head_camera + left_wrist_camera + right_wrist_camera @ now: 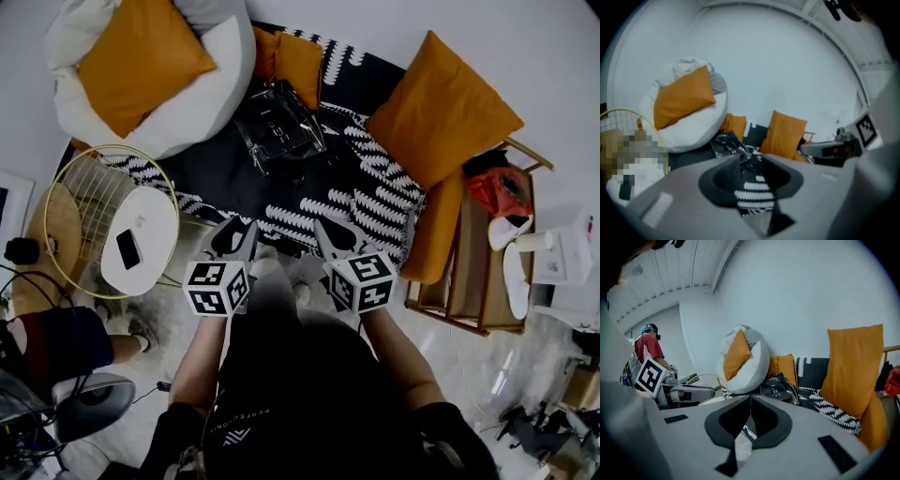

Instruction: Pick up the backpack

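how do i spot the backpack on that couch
Find the couch with a black-and-white patterned throw. Beside the big white round cushion, just in front of the small orange pillow, lies the backpack. It is the only glossy black thing with straps; everything beside it is soft cushion.

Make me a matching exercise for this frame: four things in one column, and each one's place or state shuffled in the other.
Things:
1. backpack
2. phone
3. left gripper
4. right gripper

Place or state:
A. jaws together
B. on the white side table
C. jaws apart, nothing between them
D. on the patterned throw

Pairs: 1-D, 2-B, 3-C, 4-A
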Action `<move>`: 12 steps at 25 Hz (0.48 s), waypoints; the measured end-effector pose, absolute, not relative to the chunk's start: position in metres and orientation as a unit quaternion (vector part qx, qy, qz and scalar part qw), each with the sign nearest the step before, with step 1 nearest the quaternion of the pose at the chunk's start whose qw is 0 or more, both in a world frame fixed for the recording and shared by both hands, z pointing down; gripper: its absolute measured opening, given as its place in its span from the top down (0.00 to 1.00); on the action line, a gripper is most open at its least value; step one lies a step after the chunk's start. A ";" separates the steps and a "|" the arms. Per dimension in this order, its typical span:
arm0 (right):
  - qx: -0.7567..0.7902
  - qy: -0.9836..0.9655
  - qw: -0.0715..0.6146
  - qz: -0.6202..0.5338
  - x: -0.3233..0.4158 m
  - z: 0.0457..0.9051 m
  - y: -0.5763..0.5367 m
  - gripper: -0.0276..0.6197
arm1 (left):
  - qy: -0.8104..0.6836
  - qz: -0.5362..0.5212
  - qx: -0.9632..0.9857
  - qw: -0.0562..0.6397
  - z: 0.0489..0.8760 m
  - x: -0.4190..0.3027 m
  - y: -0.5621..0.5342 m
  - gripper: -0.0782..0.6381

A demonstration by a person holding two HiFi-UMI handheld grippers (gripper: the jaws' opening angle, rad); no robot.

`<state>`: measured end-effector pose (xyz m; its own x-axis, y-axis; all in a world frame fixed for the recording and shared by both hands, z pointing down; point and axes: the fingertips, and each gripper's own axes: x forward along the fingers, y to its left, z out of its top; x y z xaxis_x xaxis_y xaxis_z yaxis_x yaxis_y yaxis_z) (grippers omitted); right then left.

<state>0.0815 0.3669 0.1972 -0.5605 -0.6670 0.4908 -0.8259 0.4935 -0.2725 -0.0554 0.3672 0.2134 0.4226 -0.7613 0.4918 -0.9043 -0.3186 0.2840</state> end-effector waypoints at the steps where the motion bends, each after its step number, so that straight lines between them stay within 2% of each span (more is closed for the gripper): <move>1: 0.439 -0.849 0.160 0.246 0.082 0.198 0.360 0.95 | -0.522 0.136 0.799 0.265 0.215 -0.056 0.361 0.69; 2: 0.438 -0.850 0.158 0.247 0.083 0.199 0.353 0.90 | -0.523 0.136 0.798 0.267 0.218 -0.056 0.354 0.68; 12: 0.456 -0.839 0.162 0.247 0.084 0.224 0.264 0.82 | -0.526 0.143 0.789 0.284 0.253 -0.062 0.262 0.66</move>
<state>0.0837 0.2642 0.2240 -0.5310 -0.6862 0.4972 -0.8462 0.4609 -0.2675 -0.0618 0.2622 0.2526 0.4066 -0.7479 0.5247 -0.9107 -0.2857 0.2984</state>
